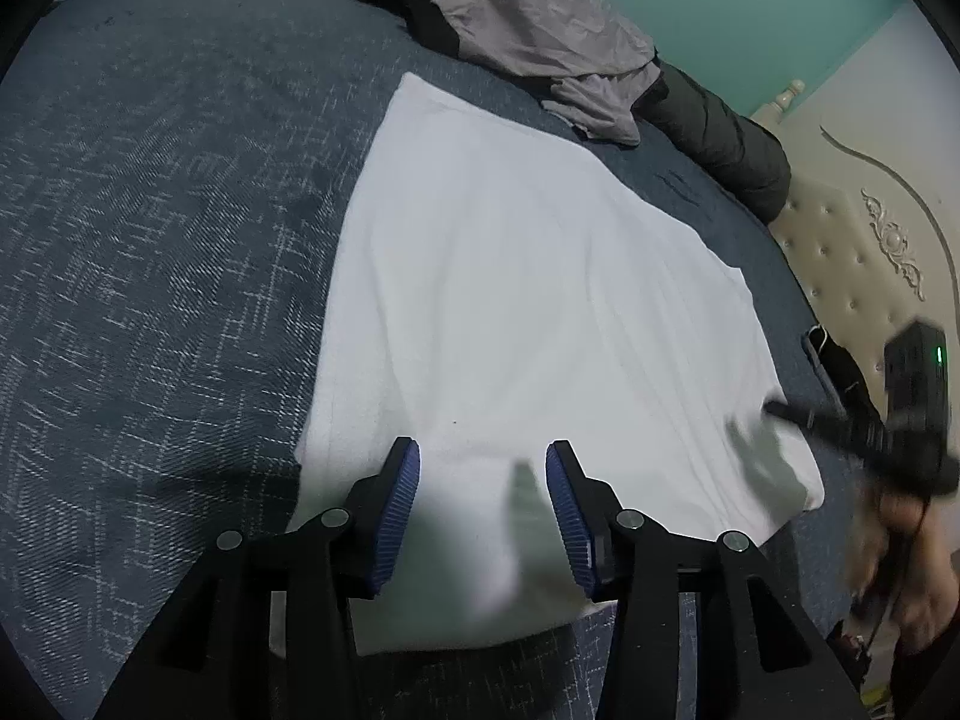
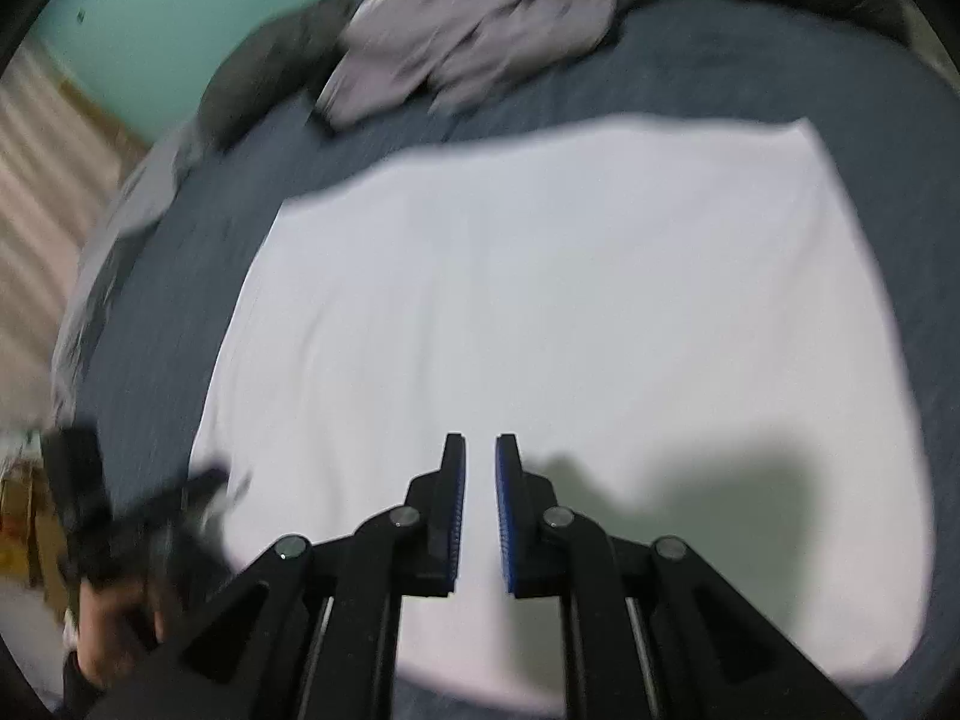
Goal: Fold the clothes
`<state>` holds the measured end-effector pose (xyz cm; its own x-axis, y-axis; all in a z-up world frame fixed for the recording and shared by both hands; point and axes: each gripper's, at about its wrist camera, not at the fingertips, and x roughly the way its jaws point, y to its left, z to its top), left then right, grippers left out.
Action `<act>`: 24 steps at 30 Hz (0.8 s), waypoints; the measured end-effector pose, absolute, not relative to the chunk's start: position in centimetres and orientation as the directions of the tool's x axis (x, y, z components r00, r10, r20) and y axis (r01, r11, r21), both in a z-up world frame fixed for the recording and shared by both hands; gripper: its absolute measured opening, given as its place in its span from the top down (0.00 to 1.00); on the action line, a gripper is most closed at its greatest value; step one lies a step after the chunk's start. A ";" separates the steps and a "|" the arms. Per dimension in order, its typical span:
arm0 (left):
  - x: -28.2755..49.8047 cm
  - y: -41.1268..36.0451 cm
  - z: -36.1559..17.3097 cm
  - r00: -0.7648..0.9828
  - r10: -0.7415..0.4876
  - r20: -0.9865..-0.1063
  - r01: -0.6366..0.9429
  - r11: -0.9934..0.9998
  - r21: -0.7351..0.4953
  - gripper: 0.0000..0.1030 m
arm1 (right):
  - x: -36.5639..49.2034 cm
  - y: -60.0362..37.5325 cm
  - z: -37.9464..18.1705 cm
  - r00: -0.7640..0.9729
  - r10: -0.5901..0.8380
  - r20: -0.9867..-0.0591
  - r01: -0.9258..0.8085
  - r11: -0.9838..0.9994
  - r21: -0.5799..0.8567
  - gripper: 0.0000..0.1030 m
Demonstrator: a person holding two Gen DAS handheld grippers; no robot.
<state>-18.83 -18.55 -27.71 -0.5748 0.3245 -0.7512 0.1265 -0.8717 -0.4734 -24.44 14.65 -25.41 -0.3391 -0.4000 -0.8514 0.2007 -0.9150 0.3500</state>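
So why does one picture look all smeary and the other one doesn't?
The right wrist view is smeared by motion: the grey clothes and the white garment have soft, streaky edges. The left wrist view is mostly sharp, so the bedspread weave shows clearly; only the right gripper at its edge blurs. Both views bend straight lines, being fisheye.

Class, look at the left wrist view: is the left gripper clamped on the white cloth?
No. The left gripper is open above the white cloth, with nothing pinched between its blue pads.
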 end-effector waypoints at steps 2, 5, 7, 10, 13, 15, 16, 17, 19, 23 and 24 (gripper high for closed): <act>-18.4 -18.7 -27.3 -0.585 0.317 -0.747 0.125 -0.875 -0.469 0.53 | -22.9 13.7 -25.9 -0.318 -0.395 -0.862 0.210 -0.916 0.342 0.91; -17.7 -19.2 -26.7 -0.598 0.318 -0.735 0.125 -0.869 -0.478 0.51 | -21.2 12.6 -26.6 -0.288 -0.397 -0.871 0.215 -0.914 0.345 0.91; -17.2 -19.6 -26.4 -0.605 0.314 -0.732 0.130 -0.868 -0.480 0.51 | -20.6 11.7 -27.1 -0.275 -0.385 -0.881 0.224 -0.917 0.331 0.91; -16.6 -20.0 -26.0 -0.612 0.313 -0.726 0.132 -0.865 -0.484 0.51 | -20.0 10.3 -27.7 -0.263 -0.358 -0.896 0.243 -0.923 0.297 0.91; -16.3 -20.3 -25.8 -0.613 0.315 -0.724 0.133 -0.862 -0.489 0.51 | -19.4 9.9 -28.4 -0.256 -0.325 -0.911 0.232 -0.935 0.268 0.91; -16.1 -20.7 -25.8 -0.614 0.320 -0.722 0.137 -0.857 -0.497 0.51 | -18.6 9.8 -28.4 -0.253 -0.310 -0.916 0.224 -0.940 0.257 0.91; -16.0 -20.9 -25.8 -0.615 0.324 -0.719 0.143 -0.851 -0.505 0.51 | -18.3 9.7 -28.4 -0.247 -0.299 -0.922 0.227 -0.943 0.245 0.91; -15.9 -21.2 -25.8 -0.616 0.329 -0.716 0.148 -0.844 -0.515 0.51 | -18.0 9.5 -28.4 -0.236 -0.290 -0.927 0.232 -0.944 0.237 0.91; -15.7 -21.4 -25.6 -0.621 0.333 -0.710 0.153 -0.837 -0.526 0.51 | -17.9 9.5 -28.1 -0.235 -0.295 -0.926 0.227 -0.943 0.243 0.91; -15.2 -21.9 -25.0 -0.633 0.324 -0.704 0.152 -0.839 -0.523 0.49 | -18.5 10.2 -27.0 -0.303 -0.307 -0.902 0.197 -0.946 0.256 0.91; -15.1 -22.0 -25.0 -0.632 0.324 -0.704 0.156 -0.837 -0.525 0.48 | -18.4 10.2 -27.1 -0.299 -0.313 -0.901 0.196 -0.945 0.263 0.91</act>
